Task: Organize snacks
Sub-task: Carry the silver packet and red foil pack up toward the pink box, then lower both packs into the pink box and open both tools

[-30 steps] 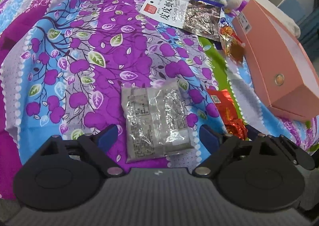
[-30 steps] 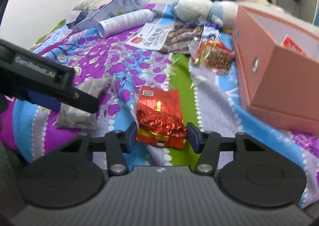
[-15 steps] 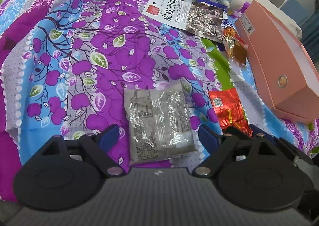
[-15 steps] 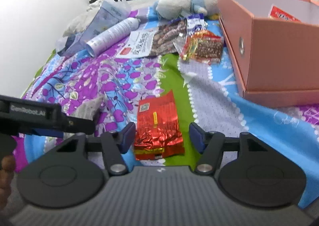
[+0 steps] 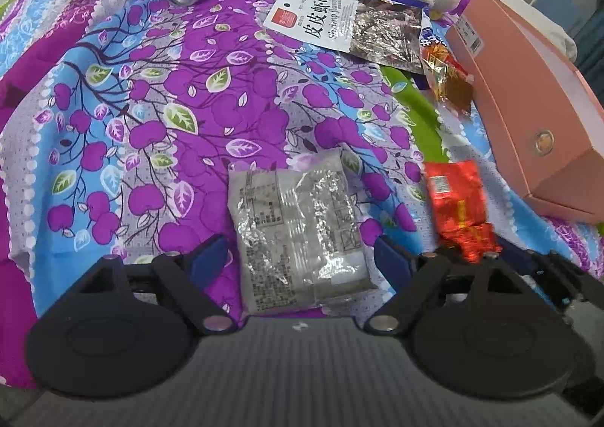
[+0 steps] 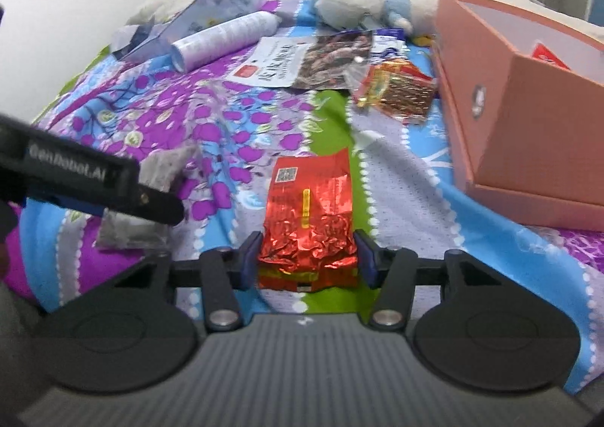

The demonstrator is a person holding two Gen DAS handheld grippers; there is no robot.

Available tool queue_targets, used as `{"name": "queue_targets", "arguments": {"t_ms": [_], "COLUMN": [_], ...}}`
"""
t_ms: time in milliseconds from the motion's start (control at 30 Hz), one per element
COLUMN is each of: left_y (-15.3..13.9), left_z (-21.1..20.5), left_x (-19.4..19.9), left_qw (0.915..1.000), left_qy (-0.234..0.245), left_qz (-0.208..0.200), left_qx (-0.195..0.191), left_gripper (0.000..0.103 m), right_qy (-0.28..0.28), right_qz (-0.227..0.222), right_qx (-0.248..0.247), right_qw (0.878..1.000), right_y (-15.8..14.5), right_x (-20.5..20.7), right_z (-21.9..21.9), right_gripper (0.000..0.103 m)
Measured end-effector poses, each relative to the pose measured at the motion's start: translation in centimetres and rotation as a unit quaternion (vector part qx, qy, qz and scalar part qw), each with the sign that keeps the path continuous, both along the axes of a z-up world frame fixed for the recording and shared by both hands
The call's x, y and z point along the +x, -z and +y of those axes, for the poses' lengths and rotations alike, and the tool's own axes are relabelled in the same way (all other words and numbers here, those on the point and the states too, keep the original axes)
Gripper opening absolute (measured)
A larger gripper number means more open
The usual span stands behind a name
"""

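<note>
Your left tongs (image 5: 300,257) straddle the silver packet (image 5: 298,234) lying on the bed (image 5: 170,117), their jaws just having narrowed but standing clear of its edges, so nothing is gripped. Your right tongs (image 6: 307,257) have just been closing around the red packet (image 6: 309,215), whose crumpled lower end sits between the pads (image 6: 251,257), right at both sides; whether they press on it you cannot tell. The pink box (image 6: 528,117) stands open to the right.
</note>
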State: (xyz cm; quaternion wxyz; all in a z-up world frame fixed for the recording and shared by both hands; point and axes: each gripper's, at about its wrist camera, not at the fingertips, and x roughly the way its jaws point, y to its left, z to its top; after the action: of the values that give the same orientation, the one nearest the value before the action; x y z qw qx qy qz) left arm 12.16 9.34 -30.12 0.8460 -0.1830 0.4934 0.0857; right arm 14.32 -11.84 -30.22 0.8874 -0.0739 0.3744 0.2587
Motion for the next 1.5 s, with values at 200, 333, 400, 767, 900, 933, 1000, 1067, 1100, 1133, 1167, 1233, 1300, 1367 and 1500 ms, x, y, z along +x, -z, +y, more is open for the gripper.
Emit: {"name": "queue_targets", "arguments": {"t_ms": [200,333,400,767,900,933,1000,1067,1100,1133,1167,1233,1300,1367,1500], "left_y": [0.0,-0.4,-0.9,-5.4,-8.0,-8.7,-10.2,-11.6,-12.3,-13.0,-13.7,-15.0,-16.3,-17.5,-19.7], "left_z": [-0.7,-0.8,-0.8,-2.3,-3.0,-3.1,-3.5,-4.0,-4.2,-4.5,-4.8,-5.2,-5.5,-5.9,-6.7], "left_x": [0.4,0.4,0.3,-0.7,-0.6,-0.5,-0.2,0.2,0.4,0.7,1.0,1.6,2.4,3.1,4.9], "left_qw": [0.9994,0.9996,0.9997,0.9981,0.9961,0.9955,0.9941,0.9922,0.9915,0.9905,0.9896,0.9878,0.9860,0.9837,0.9796], "left_qy": [0.013,0.010,0.007,0.020,0.028,0.031,0.036,0.045,0.048,0.052,0.055,0.061,0.066,0.073,0.084], "left_qz": [-0.006,-0.015,-0.019,-0.059,-0.083,-0.089,-0.102,-0.116,-0.121,-0.128,-0.133,-0.143,-0.153,-0.164,-0.182], "left_qx": [0.030,0.021,0.014,-0.006,-0.010,-0.011,-0.010,-0.007,-0.004,-0.001,0.002,0.005,0.006,0.010,0.011], "left_gripper": [0.071,0.067,0.066,0.066,0.066,0.066,0.066,0.066,0.066,0.066,0.066,0.066,0.066,0.066,0.066], "right_qy": [0.028,0.036,0.039,0.068,0.075,0.076,0.079,0.080,0.081,0.081,0.082,0.084,0.087,0.091,0.100], "right_qz": [0.003,-0.005,-0.011,-0.036,-0.046,-0.047,-0.049,-0.056,-0.060,-0.065,-0.070,-0.079,-0.089,-0.101,-0.120], "right_qx": [0.007,0.008,0.010,0.028,0.035,0.037,0.045,0.052,0.053,0.055,0.057,0.061,0.067,0.071,0.080], "right_qw": [1.000,0.999,0.999,0.997,0.996,0.995,0.995,0.994,0.993,0.993,0.993,0.991,0.990,0.988,0.985], "right_y": [-0.9,-1.9,-2.6,-6.5,-7.9,-8.3,-9.1,-10.1,-10.6,-11.1,-11.7,-12.8,-14.0,-15.2,-17.2], "right_x": [0.6,0.3,0.3,0.3,0.2,0.2,0.3,0.4,0.5,0.6,0.7,0.9,1.3,1.7,2.8], "right_z": [-1.0,-1.3,-1.5,-3.2,-3.7,-3.8,-4.0,-4.1,-4.2,-4.3,-4.5,-4.7,-5.1,-5.5,-6.3], "right_gripper": [0.054,0.054,0.054,0.054,0.054,0.054,0.054,0.054,0.054,0.054,0.054,0.054,0.054,0.054,0.054]}}
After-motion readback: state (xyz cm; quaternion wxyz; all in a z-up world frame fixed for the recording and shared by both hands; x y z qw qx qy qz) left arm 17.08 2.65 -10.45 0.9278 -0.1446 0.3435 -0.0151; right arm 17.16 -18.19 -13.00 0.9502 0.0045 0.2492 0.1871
